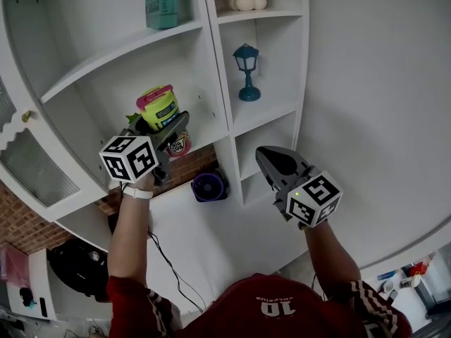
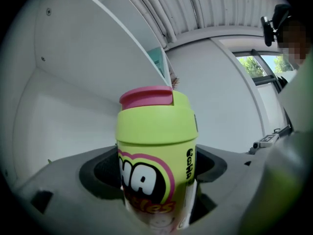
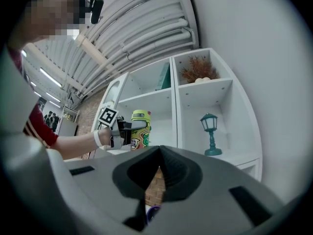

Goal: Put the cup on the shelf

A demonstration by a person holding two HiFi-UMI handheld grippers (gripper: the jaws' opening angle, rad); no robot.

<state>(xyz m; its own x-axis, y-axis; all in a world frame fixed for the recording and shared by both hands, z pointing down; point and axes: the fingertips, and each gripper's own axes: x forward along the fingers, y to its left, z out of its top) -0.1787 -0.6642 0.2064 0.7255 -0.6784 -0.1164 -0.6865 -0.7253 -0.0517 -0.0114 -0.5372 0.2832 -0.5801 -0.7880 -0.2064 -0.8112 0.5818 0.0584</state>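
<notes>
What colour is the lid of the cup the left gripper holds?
Pink lid on a lime-green cup; clearest in the left gripper view.

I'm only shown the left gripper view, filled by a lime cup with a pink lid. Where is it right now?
Observer: The left tool clamps the lime-green plastic cup with pink lid at the open left compartment of the white shelf unit.
Operator: And the other hand?
Observer: The right tool is shut and empty, lower right.
Operator: Anything next door?
Observer: A small teal lantern ornament stands in the neighbouring compartment.
</notes>
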